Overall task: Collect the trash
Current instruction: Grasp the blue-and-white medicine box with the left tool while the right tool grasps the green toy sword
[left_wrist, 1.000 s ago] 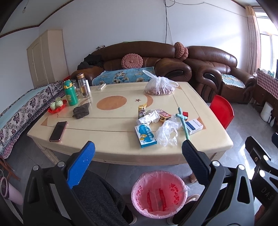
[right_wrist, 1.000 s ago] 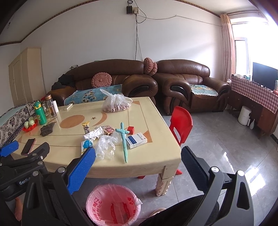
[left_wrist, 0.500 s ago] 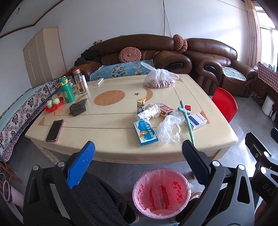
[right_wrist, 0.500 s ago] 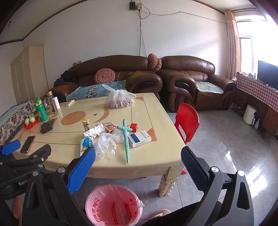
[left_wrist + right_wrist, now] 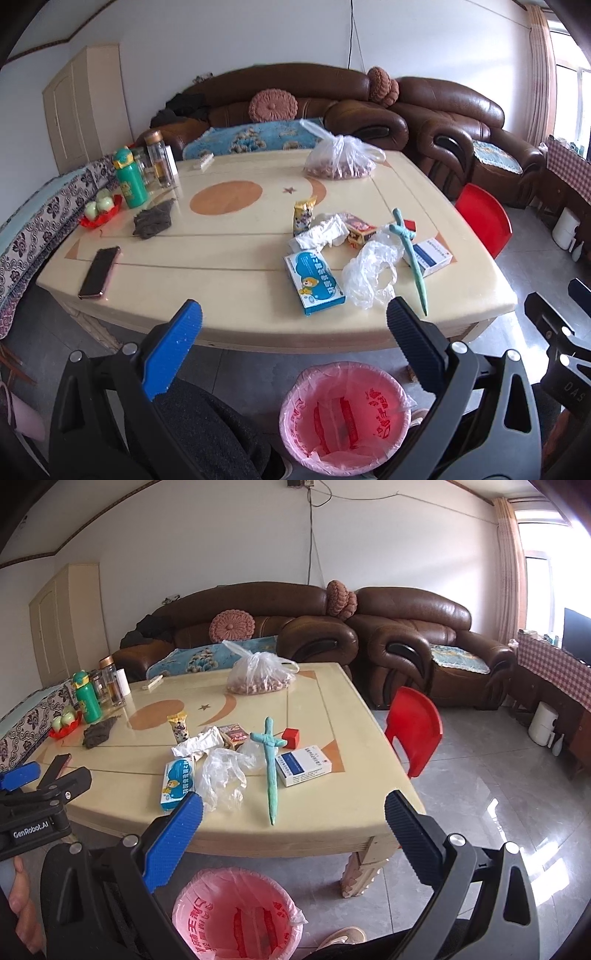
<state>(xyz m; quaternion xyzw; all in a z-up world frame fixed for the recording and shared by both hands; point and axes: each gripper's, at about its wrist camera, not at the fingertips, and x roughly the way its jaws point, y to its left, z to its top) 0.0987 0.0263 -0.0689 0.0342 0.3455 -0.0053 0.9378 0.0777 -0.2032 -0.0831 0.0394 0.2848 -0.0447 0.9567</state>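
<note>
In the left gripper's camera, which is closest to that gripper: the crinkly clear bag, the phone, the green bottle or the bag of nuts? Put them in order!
From the left gripper:
1. Crinkly clear bag, near table edge, by the right finger.
2. Phone, on the left side of the table.
3. Green bottle, far left, beside the glass bottles.
4. Bag of nuts, at the far edge, by the sofa.
</note>
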